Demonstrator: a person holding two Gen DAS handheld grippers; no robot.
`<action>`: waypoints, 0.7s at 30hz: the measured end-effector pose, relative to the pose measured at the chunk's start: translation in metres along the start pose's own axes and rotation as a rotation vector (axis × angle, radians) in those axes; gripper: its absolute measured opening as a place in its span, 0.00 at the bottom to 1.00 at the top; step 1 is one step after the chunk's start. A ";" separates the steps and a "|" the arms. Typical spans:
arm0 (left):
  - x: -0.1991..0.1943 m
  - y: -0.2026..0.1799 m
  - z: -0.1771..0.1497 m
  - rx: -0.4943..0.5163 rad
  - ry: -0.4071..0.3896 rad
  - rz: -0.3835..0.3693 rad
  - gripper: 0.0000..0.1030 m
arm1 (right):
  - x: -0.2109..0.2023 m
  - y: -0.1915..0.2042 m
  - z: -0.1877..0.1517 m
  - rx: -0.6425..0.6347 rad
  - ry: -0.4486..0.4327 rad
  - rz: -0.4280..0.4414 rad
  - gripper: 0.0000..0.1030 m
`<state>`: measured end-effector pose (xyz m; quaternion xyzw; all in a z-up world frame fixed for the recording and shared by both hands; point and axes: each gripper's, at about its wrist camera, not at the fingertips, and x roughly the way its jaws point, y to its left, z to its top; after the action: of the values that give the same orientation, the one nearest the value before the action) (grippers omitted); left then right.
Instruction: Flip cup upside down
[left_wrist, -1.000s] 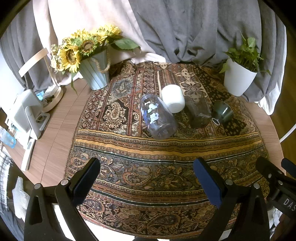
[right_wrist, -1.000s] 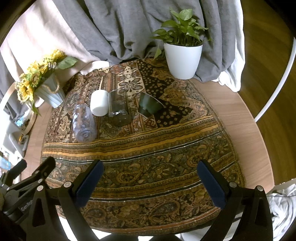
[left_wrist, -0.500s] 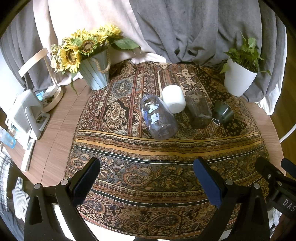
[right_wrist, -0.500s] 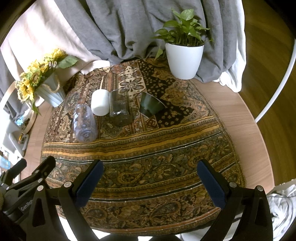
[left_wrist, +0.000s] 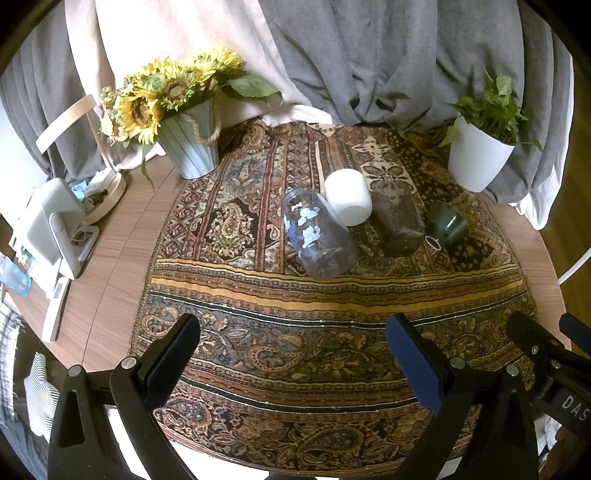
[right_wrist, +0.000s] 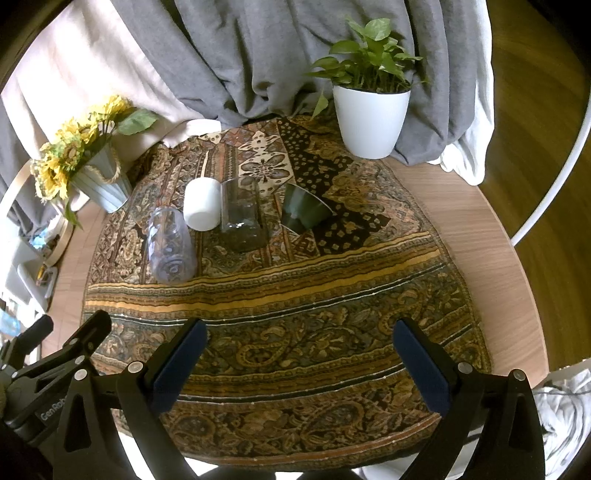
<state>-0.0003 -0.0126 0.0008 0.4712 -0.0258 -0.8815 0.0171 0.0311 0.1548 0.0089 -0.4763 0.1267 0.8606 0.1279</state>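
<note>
Grey curtains (left_wrist: 388, 62) hang in heavy folds across the back of the room, a paler cream drape (left_wrist: 177, 33) beside them on the left. In front sits the round wooden table (right_wrist: 480, 236), and over most of it spreads a paisley cloth (left_wrist: 325, 332) banded in gold, brown and black. At the far right edge stands a white pot with a leafy green plant (right_wrist: 369, 114); far left, a pale ribbed pot of sunflowers (left_wrist: 184, 136), with a white device (left_wrist: 55, 225) nearby on the bare wood.

Down to the cups, lined up mid-cloth, all on their sides. A clear cup printed with white flowers (left_wrist: 317, 236) lies leftmost; a white cup (left_wrist: 349, 201) is just beside it, a smoky glass cup (left_wrist: 399, 218) next, and a small dark green cup (left_wrist: 447, 225) sits rightmost.

The left claw (left_wrist: 291, 354) hovers over the near edge of the cloth, fingers spread wide, gripping nothing. The right claw (right_wrist: 299, 354) is just the same, wide apart and empty, well back from the cups.
</note>
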 end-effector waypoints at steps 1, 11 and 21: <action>0.000 0.001 0.000 -0.001 0.003 0.001 1.00 | 0.001 0.002 0.000 -0.003 0.000 0.001 0.99; 0.003 0.028 0.004 -0.004 -0.004 0.077 1.00 | 0.007 0.031 0.004 -0.054 -0.009 0.050 0.98; 0.027 0.079 0.010 -0.116 0.046 0.120 1.00 | 0.038 0.103 0.030 -0.225 0.008 0.177 0.91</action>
<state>-0.0229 -0.0928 -0.0112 0.4869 -0.0026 -0.8680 0.0978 -0.0473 0.0720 0.0014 -0.4779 0.0713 0.8755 -0.0035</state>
